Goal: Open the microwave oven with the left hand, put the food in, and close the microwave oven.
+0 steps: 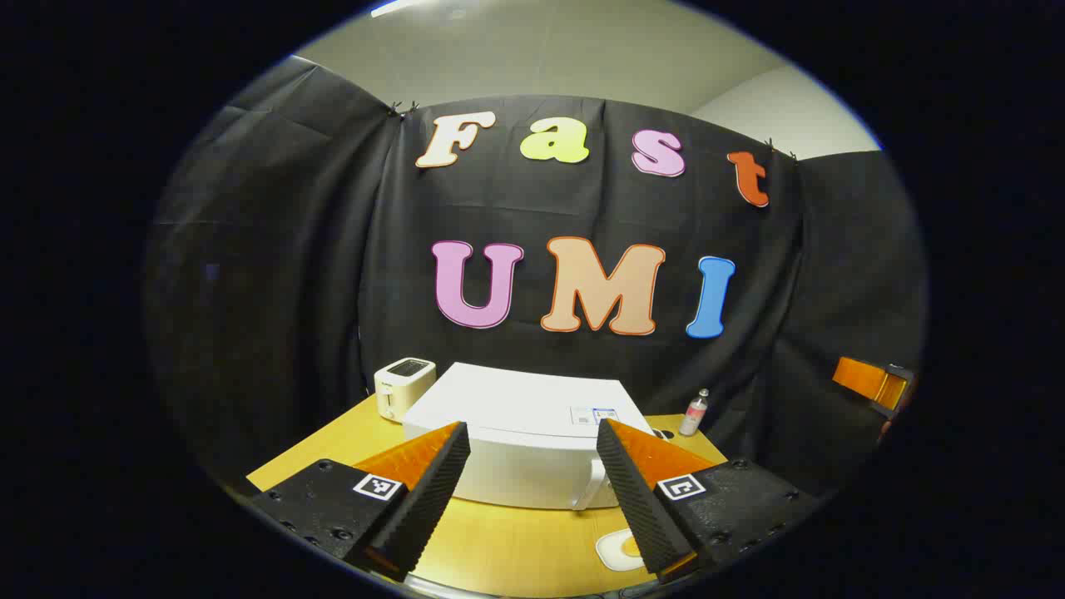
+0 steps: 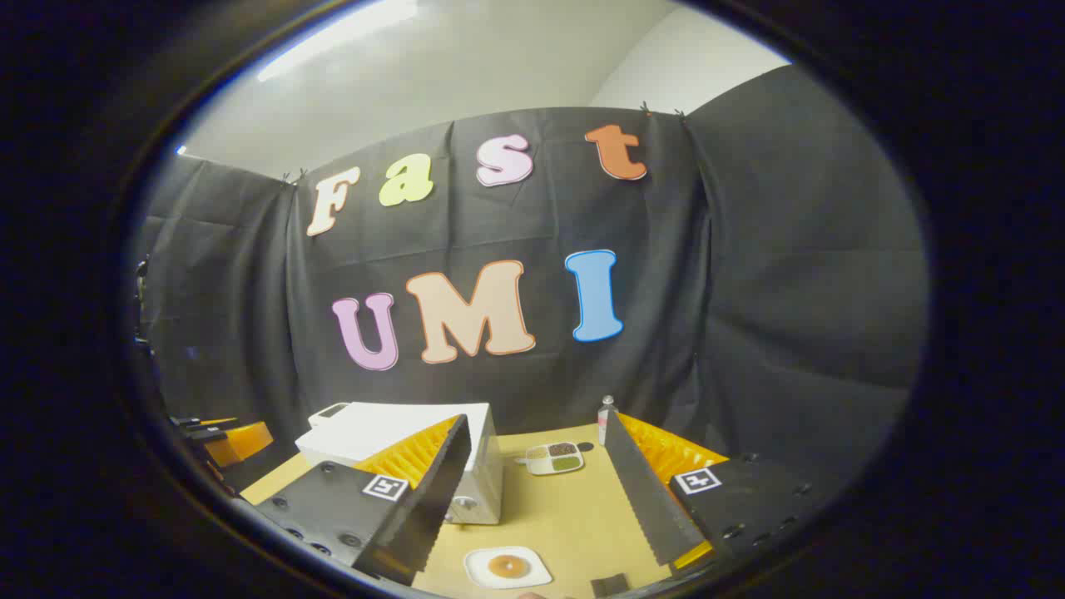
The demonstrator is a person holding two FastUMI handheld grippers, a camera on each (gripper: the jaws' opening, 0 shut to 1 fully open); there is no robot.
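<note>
In the left gripper view, the left hand-held gripper (image 1: pixel 532 491) hangs released above the surface (image 1: pixel 516 541), facing the closed microwave oven (image 1: pixel 520 433); a toaster (image 1: pixel 403 384) stands beside it. In the right gripper view, the right hand-held gripper (image 2: pixel 532 491) is released too, the food plate (image 2: pixel 507 567) below it, perhaps an egg.

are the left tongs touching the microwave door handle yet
Apart. In the left gripper view the open left tongs hover short of the microwave, its handle between the fingers untouched.
</note>
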